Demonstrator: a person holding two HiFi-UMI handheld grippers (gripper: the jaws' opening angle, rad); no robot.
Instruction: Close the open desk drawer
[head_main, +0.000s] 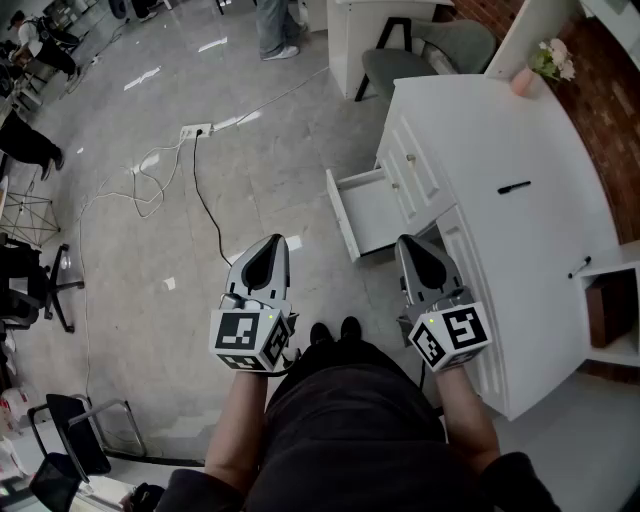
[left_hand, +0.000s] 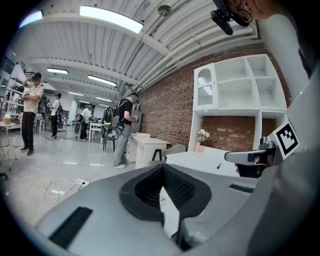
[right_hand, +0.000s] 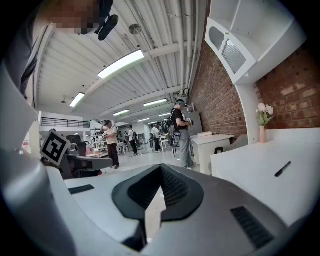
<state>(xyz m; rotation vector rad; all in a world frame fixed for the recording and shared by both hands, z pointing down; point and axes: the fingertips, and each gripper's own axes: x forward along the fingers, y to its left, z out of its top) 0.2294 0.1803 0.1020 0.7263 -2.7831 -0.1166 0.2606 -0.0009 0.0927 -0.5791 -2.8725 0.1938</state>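
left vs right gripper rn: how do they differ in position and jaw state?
Position: the left gripper is over bare floor, away from the desk; the right gripper is close against the desk front. Distance: the right gripper's tips are just short of the open drawer, the left gripper's farther off to its side. Shared: both have jaws shut, empty, pointing forward.

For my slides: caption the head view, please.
Left tongs and right tongs, both shut and empty, poised before the open drawer of the white desk.
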